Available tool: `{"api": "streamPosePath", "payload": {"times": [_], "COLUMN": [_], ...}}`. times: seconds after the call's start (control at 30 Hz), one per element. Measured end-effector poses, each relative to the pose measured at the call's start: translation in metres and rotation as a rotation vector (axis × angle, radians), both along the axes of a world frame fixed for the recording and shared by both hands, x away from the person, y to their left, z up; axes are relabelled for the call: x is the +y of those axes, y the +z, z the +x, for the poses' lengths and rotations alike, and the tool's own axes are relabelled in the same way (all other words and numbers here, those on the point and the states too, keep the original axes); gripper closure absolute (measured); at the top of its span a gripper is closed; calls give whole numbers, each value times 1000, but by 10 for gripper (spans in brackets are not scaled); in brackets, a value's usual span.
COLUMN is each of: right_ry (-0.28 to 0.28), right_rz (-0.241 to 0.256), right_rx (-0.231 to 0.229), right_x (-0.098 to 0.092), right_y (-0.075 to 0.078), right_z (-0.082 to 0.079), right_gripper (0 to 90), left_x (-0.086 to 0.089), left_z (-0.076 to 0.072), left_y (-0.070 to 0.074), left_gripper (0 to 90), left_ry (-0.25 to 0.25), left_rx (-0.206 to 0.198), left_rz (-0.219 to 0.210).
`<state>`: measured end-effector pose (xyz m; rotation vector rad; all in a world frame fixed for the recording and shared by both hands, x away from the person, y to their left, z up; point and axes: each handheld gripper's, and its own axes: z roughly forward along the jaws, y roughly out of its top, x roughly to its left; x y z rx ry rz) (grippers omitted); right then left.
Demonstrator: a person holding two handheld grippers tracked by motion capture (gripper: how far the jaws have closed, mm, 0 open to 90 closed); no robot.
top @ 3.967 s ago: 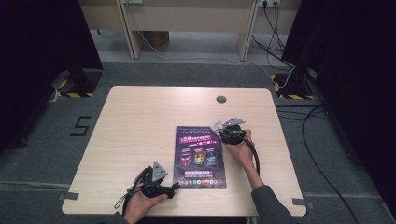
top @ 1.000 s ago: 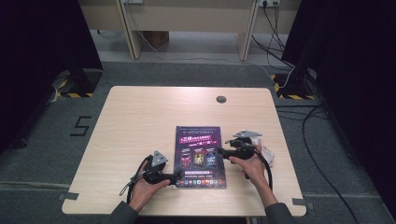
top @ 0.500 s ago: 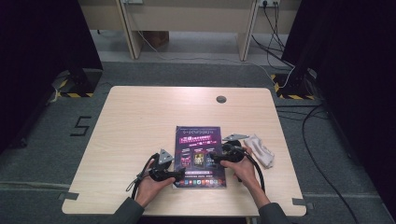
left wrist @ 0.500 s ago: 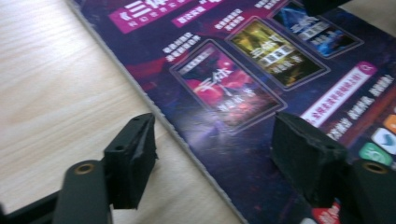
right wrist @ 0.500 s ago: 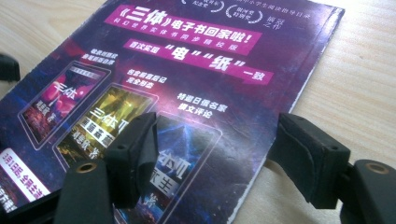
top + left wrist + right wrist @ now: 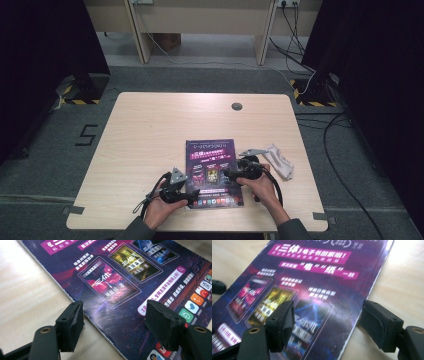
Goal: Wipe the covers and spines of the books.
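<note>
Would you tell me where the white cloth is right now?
In the high view, the white cloth lies on the table's right side, just right of the right claw.

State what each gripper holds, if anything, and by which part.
Nothing is held. The left gripper and right gripper both stand open, each straddling a side edge of the magazine.

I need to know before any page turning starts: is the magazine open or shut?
Shut. The magazine lies flat on the table, cover up, page edges stacked along its side; both grippers' jaws straddle its edges, open.
</note>
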<state>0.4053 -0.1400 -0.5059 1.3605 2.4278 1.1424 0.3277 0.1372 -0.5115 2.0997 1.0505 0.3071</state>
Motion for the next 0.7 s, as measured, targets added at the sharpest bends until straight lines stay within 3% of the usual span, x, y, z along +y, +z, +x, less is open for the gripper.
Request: {"api": "streamPosePath", "payload": {"times": [0.1, 0.3, 0.47, 0.6, 0.7], "right_ry": [3, -43, -66, -84, -121], "right_rz": [-8, 26, 21, 62, 119], "right_rx": [11, 4, -12, -5, 22], "right_x": [-1, -4, -1, -2, -2], "right_y": [2, 0, -2, -3, -4], "right_z": [-7, 7, 19, 23, 25], "right_gripper": [359, 456, 460, 428, 401], "left_x": [2, 2, 3, 1, -1], "left_z": [-3, 9, 14, 12, 10], "left_y": [1, -1, -2, -2, -3], "left_gripper": [315, 281, 276, 282, 287], "left_ry": [-10, 33, 44, 37, 40], "left_rx": [9, 9, 7, -2, -11], "left_rz": [3, -20, -26, -23, -26]}}
